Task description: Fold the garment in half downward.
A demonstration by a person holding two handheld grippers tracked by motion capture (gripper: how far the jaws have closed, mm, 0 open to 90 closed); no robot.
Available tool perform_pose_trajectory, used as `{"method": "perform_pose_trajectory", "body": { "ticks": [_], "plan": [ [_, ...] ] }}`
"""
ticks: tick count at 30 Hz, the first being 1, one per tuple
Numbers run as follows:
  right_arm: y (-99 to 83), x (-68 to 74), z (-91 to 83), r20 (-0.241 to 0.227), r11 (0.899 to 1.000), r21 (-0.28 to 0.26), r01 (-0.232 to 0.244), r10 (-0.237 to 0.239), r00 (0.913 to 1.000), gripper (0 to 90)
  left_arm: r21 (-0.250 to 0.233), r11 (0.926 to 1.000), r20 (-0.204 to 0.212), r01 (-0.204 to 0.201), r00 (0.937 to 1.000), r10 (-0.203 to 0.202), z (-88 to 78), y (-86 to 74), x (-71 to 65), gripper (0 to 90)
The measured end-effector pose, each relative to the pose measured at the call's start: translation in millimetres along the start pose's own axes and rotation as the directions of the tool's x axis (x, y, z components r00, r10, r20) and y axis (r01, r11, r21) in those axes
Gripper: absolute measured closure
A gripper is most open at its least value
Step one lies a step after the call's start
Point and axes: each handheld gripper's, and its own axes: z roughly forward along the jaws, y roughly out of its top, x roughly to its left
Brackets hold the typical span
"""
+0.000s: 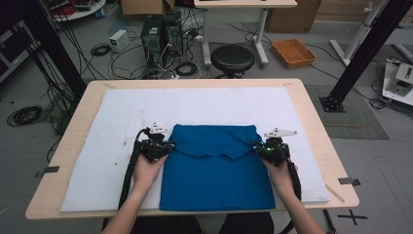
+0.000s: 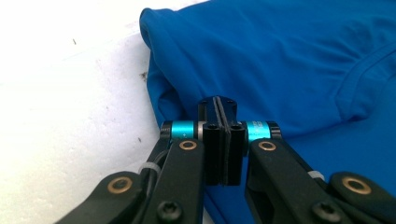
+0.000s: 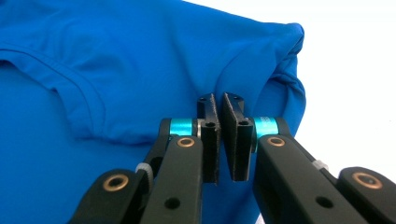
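Observation:
A blue shirt [image 1: 214,175] lies folded on the white mat [image 1: 195,102], its top part turned down so the collar edge faces the near side. My left gripper [image 1: 168,145] is at the shirt's left edge, level with the fold. In the left gripper view the jaws [image 2: 218,100] are pressed together, and the shirt [image 2: 280,56] puckers around their tips. My right gripper [image 1: 257,147] is at the right edge. In the right gripper view its jaws [image 3: 219,97] meet at the tips on a raised crease of the shirt [image 3: 116,56].
The mat covers most of the wooden table [image 1: 311,102], with bare mat beyond the shirt and on both sides. On the floor behind the table are a black stool [image 1: 232,58], computer towers [image 1: 160,31], cables and an orange tray [image 1: 293,52].

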Motion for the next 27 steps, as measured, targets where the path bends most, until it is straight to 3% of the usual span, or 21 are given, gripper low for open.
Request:
{"method": "perform_pose_trajectory", "body": {
  "ticks": [6,14,23,27],
  "plan": [
    [0.0,-4.2,-5.8,-0.015,1.0,-0.014,-0.017,0.017,0.9998,86.2,-0.043,0.9989,0.042,0.02,0.999,-0.018,-11.3,1.7,-0.1,89.1],
    [-0.3,-5.4,-17.0,-0.032,0.999,-0.022,-0.027,0.026,0.9991,86.2,-0.037,0.9991,0.102,0.022,0.9946,-0.018,-23.7,0.6,-5.8,89.1],
    [-2.2,8.2,-33.1,-0.065,1.0,-0.008,0.018,-0.018,0.9978,86.2,-0.046,0.999,0.152,-0.001,0.9884,0.008,-45.7,-4.9,-15.1,89.1],
    [-5.3,13.6,-41.2,-0.075,0.999,-0.005,0.034,-0.034,0.9966,86.2,-0.053,0.9985,0.168,0.009,0.9857,0.0,-53.4,-9.0,-17.5,89.1]
  ]
}}
